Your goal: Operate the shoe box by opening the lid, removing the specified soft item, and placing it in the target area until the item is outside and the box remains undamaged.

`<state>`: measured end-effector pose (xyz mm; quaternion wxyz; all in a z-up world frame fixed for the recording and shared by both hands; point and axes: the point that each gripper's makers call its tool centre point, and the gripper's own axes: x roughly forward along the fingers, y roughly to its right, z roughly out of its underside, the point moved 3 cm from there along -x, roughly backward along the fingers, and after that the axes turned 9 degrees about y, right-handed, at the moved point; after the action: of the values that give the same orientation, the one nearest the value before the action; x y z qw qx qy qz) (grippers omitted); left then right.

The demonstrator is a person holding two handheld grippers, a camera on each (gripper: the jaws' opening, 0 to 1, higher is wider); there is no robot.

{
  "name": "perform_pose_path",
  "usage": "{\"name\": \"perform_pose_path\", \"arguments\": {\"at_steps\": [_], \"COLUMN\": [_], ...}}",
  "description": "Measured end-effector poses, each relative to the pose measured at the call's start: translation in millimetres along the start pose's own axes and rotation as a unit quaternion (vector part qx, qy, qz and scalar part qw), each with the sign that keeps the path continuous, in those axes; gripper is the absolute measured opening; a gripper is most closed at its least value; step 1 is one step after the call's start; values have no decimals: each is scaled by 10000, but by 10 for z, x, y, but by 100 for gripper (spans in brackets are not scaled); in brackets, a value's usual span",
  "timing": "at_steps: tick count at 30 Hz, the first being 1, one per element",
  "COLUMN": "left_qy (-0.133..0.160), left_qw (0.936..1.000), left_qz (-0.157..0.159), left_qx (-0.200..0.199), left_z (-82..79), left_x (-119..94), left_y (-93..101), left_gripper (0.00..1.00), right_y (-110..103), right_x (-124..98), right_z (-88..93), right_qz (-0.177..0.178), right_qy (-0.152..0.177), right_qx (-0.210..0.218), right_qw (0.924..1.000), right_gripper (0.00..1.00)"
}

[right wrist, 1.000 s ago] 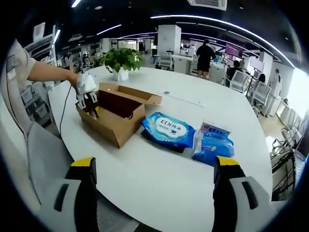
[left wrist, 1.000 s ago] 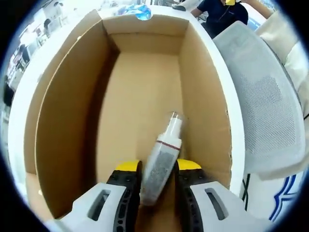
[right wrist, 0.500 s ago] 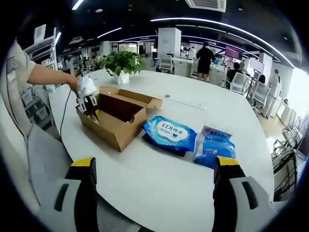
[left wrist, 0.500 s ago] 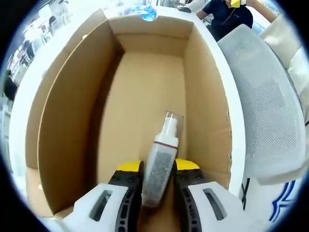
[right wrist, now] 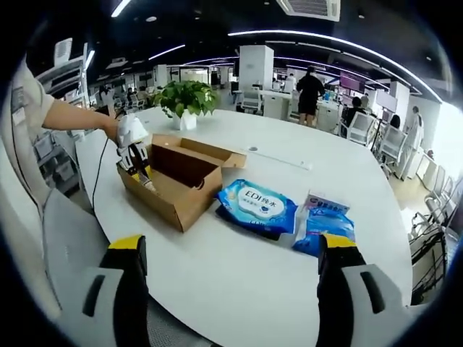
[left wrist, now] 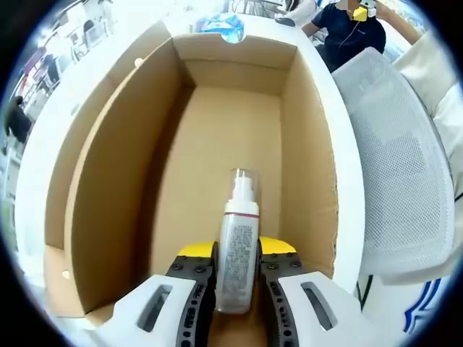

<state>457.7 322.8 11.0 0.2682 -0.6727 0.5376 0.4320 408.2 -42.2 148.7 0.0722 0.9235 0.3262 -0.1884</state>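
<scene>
A white spray bottle [left wrist: 237, 254] is clamped between the jaws of the left claw [left wrist: 236, 254], inside the open cardboard box [left wrist: 108, 188], nozzle pointing away. The right claw [right wrist: 228, 253] is held wide apart, with the box, blue packets [right wrist: 257, 207] and a plant [right wrist: 184, 97] seen ahead on the worktop [right wrist: 239, 278].

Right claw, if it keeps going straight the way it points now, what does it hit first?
Probably the white table: the open right claw aims over it, with the blue wipes pack further ahead. Depth is unclear.
</scene>
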Motion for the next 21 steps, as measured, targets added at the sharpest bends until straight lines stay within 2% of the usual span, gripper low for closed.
{"name": "perform_pose_path", "arguments": {"at_steps": [6,14,21], "left_qy": [36,236,501], "left_qw": [9999,9991,9975], "left_qz": [-159,-332,-481], "left_qx": [-12,-88,-140], "left_z": [-16,-85,-223], "left_x": [-56,-172,-347], "left_y": [-37,-43,10], "left_gripper": [17,17,17], "right_y": [-41,-120,-196], "right_x": [40,100,183], "right_z": [-80,-169,-246], "right_qz": [-131,-340,-518], "right_qy": [236,371,447], "right_qx": [-152,-339,-414], "right_qw": [9995,9982,9968], "right_gripper": [89,85,82]}}
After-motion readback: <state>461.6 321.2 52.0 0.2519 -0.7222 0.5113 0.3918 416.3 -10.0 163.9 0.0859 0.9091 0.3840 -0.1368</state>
